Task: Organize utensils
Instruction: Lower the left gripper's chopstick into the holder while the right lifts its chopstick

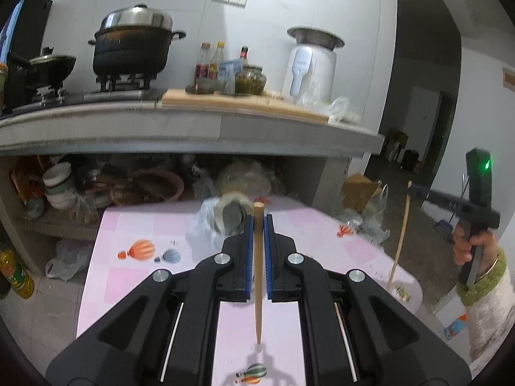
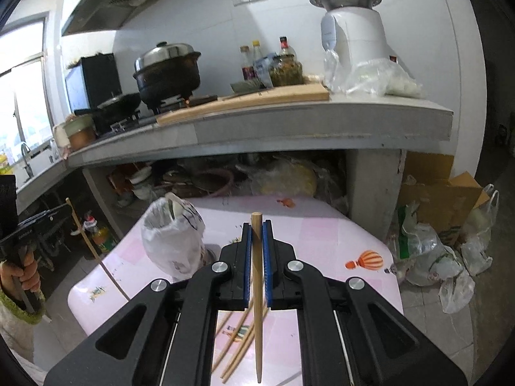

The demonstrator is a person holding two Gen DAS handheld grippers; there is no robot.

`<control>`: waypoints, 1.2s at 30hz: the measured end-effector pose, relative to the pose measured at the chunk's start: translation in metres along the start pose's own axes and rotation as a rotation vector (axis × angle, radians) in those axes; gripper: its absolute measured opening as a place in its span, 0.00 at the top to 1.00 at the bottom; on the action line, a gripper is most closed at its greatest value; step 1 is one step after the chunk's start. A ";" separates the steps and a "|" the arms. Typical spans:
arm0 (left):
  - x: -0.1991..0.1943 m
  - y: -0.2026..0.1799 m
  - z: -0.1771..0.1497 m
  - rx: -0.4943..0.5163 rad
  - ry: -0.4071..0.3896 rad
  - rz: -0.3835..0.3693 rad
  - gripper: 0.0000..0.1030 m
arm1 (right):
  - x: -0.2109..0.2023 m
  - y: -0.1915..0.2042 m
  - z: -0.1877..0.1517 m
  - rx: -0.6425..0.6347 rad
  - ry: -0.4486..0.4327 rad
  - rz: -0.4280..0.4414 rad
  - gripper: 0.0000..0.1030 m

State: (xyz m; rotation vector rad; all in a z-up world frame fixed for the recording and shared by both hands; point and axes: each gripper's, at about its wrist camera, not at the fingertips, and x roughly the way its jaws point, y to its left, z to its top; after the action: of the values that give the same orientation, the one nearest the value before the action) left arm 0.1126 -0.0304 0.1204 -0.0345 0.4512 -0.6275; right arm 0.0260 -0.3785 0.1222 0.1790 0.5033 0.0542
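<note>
Pink balloon-print bench (image 1: 145,225) fills the lower middle of the left wrist view; the left gripper (image 1: 258,222) has its fingers pinching an upright chopstick (image 1: 258,273) at centre frame. Across in the right wrist view, the right gripper (image 2: 257,228) pinches another chopstick (image 2: 257,289), loose chopsticks (image 2: 236,344) lying below, bagged holder (image 2: 173,238) centre left

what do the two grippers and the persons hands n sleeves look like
Both grippers are matte black plastic with angular linkage arms, round silver pivot bolts and blue ribbed pads: left gripper, right gripper. Seen from the left camera, the right unit carries a black box with a green light. The right hand wears a cream sleeve with a fuzzy green cuff and a thin gold bangle.
</note>
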 end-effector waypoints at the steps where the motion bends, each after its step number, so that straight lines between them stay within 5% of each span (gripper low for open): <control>1: -0.002 0.000 0.006 0.002 -0.013 -0.002 0.95 | -0.001 0.001 0.002 -0.001 -0.007 0.005 0.93; 11: -0.013 0.004 0.100 0.021 -0.165 -0.021 0.95 | 0.005 0.005 0.008 0.004 -0.010 0.029 0.93; 17: 0.028 0.009 0.135 0.048 -0.164 0.036 0.95 | 0.010 0.004 0.008 0.011 -0.004 0.035 0.93; 36: 0.140 0.039 0.092 0.056 -0.025 0.116 0.95 | 0.027 -0.015 0.001 0.042 0.039 0.033 0.93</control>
State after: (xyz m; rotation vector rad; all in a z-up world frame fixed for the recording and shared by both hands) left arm 0.2733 -0.0883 0.1414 0.0369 0.4088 -0.5250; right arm 0.0498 -0.3911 0.1075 0.2280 0.5405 0.0796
